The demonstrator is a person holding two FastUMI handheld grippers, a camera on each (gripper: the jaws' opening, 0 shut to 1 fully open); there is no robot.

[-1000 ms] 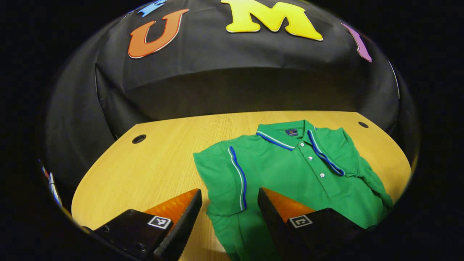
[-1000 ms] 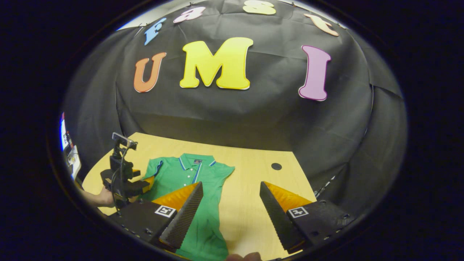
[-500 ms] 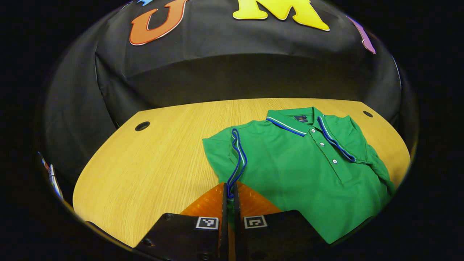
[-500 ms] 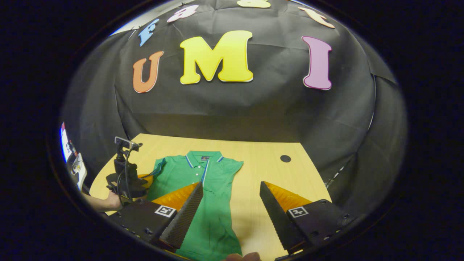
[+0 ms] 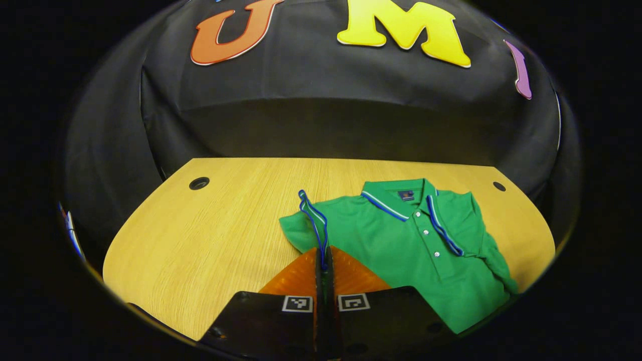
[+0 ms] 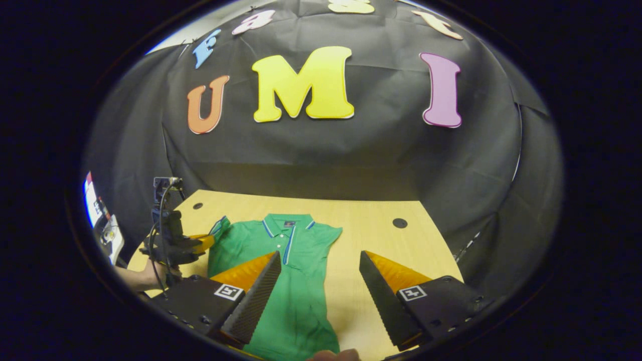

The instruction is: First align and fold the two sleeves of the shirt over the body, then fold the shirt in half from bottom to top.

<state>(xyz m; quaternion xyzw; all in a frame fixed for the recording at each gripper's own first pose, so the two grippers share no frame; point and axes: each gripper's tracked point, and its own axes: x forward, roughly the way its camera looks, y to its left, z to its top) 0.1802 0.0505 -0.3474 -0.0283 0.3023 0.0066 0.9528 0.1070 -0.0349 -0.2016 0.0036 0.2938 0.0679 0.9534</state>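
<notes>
Left gripper view: the left gripper (image 5: pixel 322 260) is seen with its jaws clenched together on the blue-and-white trimmed cuff of the sleeve (image 5: pixel 312 220), which is lifted clear of the wooden table (image 5: pixel 200 235) and stands up as a narrow loop above the fingertips. The green polo shirt (image 5: pixel 401 245) is laid face up on the table, collar (image 5: pixel 401 198) toward the booth's wall, buttons visible down the placket. Its other sleeve (image 5: pixel 494 255) is seen rumpled at the far side of the body.

Right gripper view: the right gripper (image 6: pixel 320 281) is held above the lower part of the shirt (image 6: pixel 291 281) with its jaws spread wide and nothing between them. Farther off to the left, the other gripper (image 6: pixel 193 244) is seen pinching the raised sleeve, gripped by a hand (image 6: pixel 150 273)
</notes>
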